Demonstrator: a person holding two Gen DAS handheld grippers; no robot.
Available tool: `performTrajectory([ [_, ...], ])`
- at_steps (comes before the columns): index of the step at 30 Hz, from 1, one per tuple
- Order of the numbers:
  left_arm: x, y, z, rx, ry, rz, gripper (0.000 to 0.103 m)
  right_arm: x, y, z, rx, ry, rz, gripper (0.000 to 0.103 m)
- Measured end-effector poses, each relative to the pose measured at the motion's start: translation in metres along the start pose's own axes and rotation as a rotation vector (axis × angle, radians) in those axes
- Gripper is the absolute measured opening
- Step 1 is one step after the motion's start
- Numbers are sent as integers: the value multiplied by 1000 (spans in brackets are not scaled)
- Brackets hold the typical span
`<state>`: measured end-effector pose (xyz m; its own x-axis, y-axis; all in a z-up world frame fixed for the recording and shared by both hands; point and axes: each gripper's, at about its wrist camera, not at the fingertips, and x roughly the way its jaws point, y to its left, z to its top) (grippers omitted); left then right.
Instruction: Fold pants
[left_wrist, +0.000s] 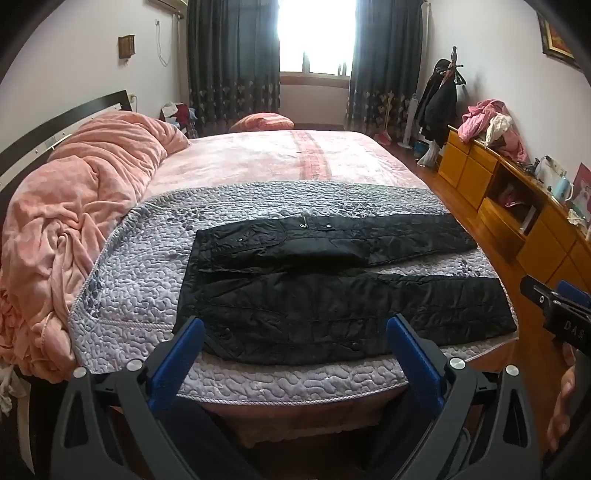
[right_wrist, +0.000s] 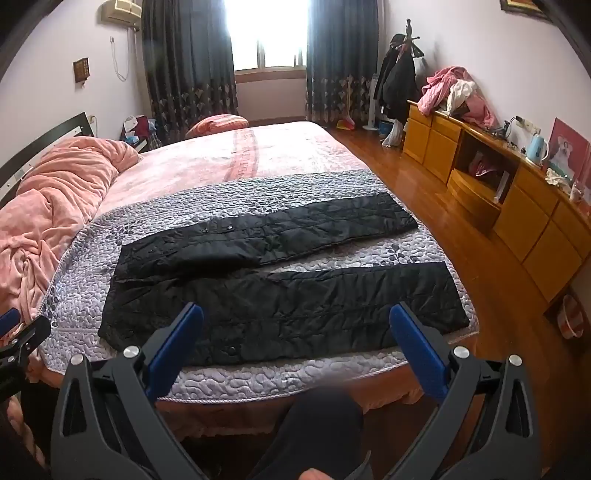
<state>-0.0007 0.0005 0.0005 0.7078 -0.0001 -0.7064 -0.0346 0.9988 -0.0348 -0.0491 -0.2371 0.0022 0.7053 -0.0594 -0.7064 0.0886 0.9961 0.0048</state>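
Note:
Black quilted pants (left_wrist: 332, 291) (right_wrist: 280, 295) lie flat on the grey quilted cover (left_wrist: 140, 280) (right_wrist: 74, 266) at the near end of the bed, waist to the left, both legs stretching right and spread apart. My left gripper (left_wrist: 295, 325) hovers open above the near edge of the bed, its blue fingers (left_wrist: 177, 362) wide with nothing between them. My right gripper (right_wrist: 295, 310) is likewise open and empty, held over the near leg. The right gripper also shows at the right edge of the left wrist view (left_wrist: 554, 306).
A bunched pink blanket (left_wrist: 74, 221) (right_wrist: 48, 206) fills the bed's left side by the headboard. A wooden dresser (left_wrist: 517, 206) (right_wrist: 517, 206) with clothes piled on it lines the right wall across a strip of wood floor (right_wrist: 424, 199). A coat rack (right_wrist: 399, 74) stands by the curtains.

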Motion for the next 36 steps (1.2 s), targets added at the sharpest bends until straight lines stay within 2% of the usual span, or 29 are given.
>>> performTrajectory([
  [10, 0, 2, -2, -1, 2, 6, 99, 0, 4, 0, 1, 9, 4, 101],
  [17, -1, 6, -3, -4, 2, 6, 99, 7, -2, 12, -4, 14, 6, 101],
  [36, 4, 9, -4, -2, 7, 8, 99, 7, -9, 1, 11, 12, -2, 101],
])
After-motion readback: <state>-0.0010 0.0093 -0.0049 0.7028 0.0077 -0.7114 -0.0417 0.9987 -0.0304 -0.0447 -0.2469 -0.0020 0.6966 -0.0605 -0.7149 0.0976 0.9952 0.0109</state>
